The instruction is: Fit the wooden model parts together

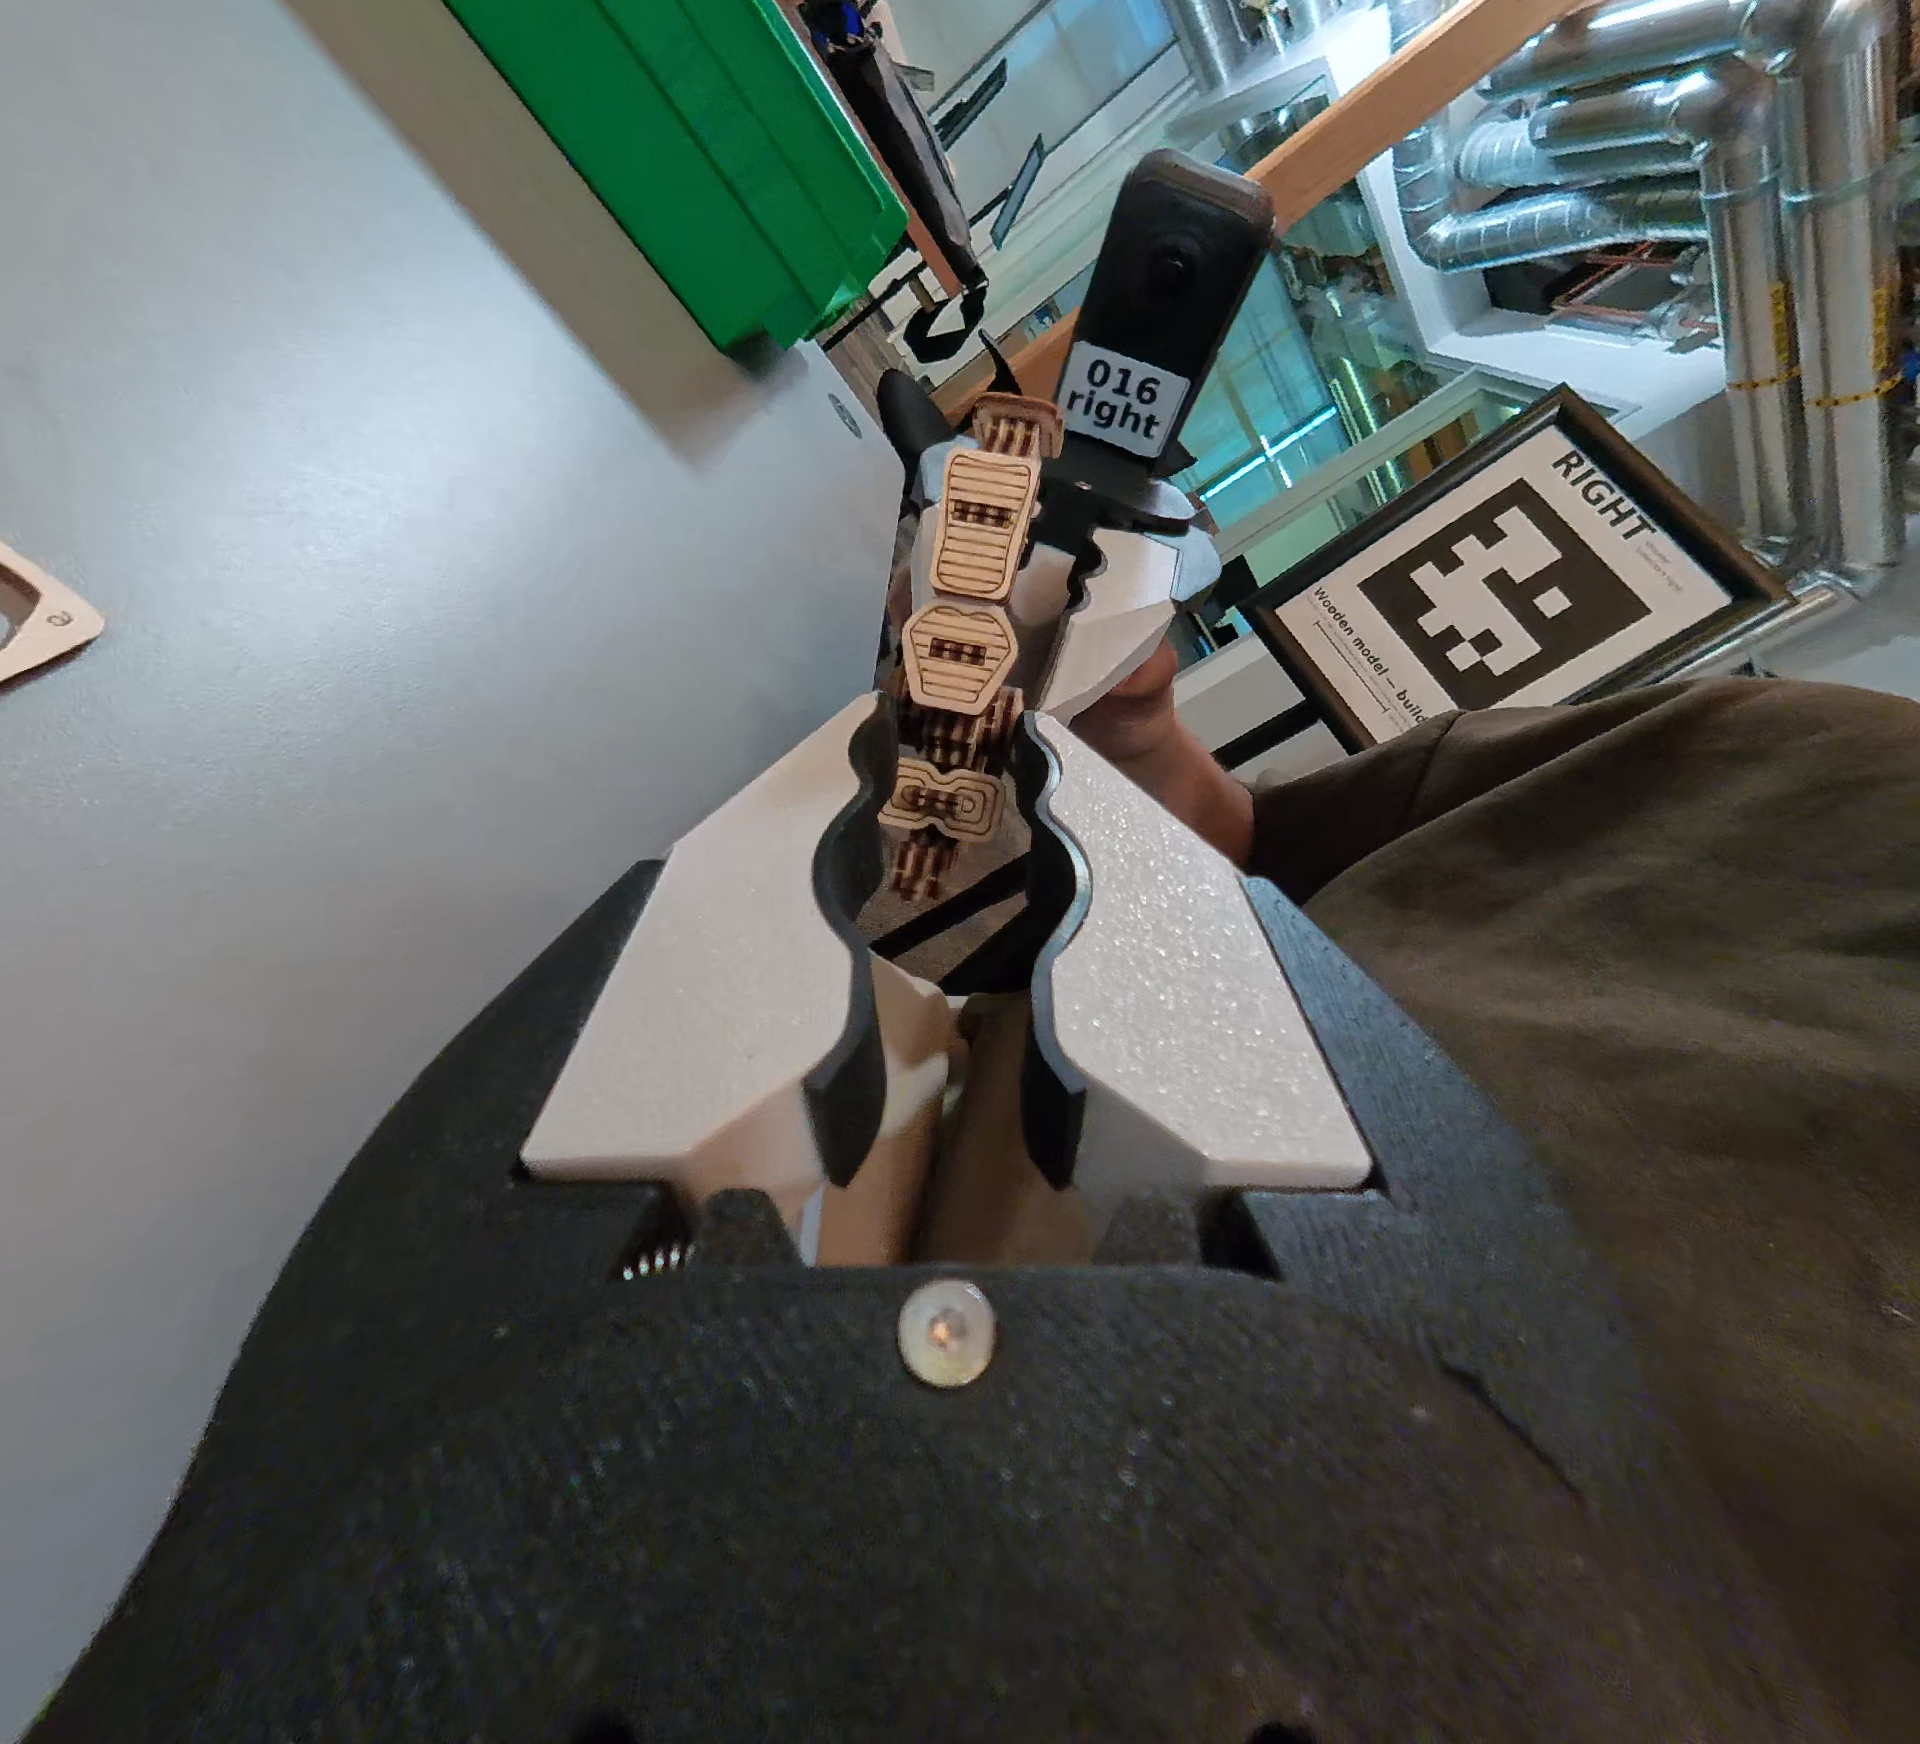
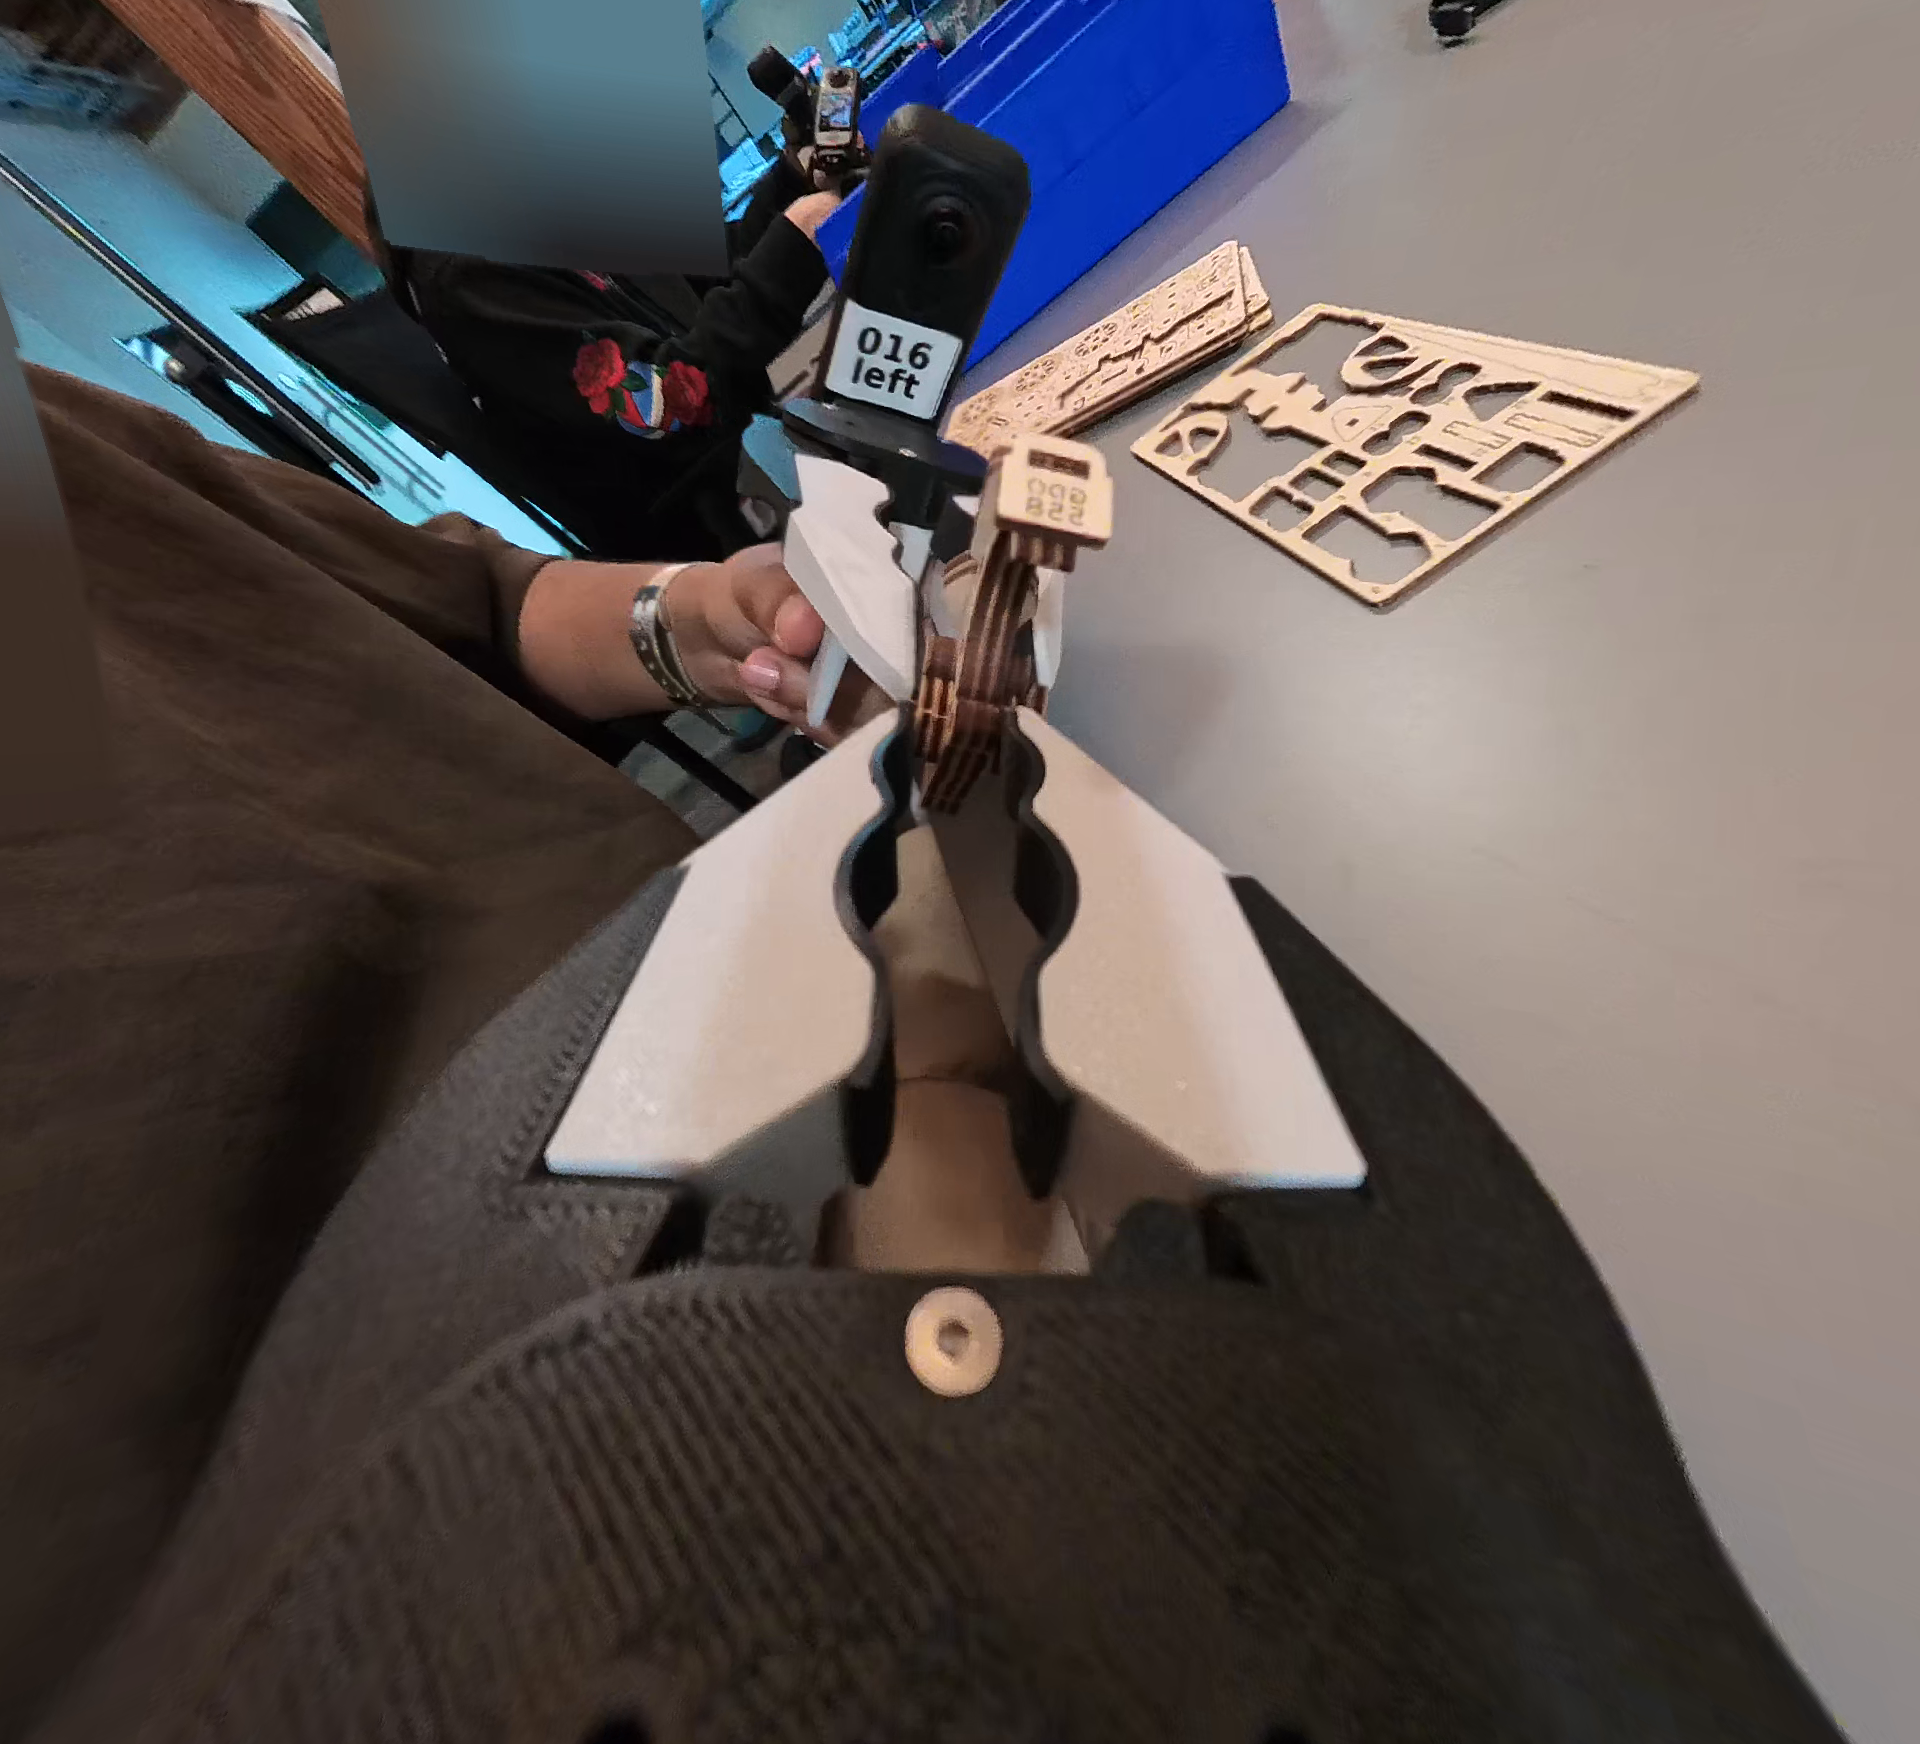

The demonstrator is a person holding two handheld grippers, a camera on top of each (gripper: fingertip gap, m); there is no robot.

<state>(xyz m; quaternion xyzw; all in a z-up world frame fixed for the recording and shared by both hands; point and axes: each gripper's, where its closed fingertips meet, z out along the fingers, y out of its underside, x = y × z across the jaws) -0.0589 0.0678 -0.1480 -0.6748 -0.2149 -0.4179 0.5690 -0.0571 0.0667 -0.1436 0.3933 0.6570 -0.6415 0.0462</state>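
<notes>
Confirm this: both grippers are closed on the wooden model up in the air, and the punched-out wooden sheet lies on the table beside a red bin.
Not quite: the bin is blue, not red, as the right wrist view shows. The rest holds: left gripper and right gripper both grip the wooden model in the air, and the punched-out sheet lies on the table.

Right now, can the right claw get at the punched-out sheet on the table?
Probably not yet: the right claw is shut on the wooden model, shared with the left claw. The sheet itself lies uncovered.
</notes>
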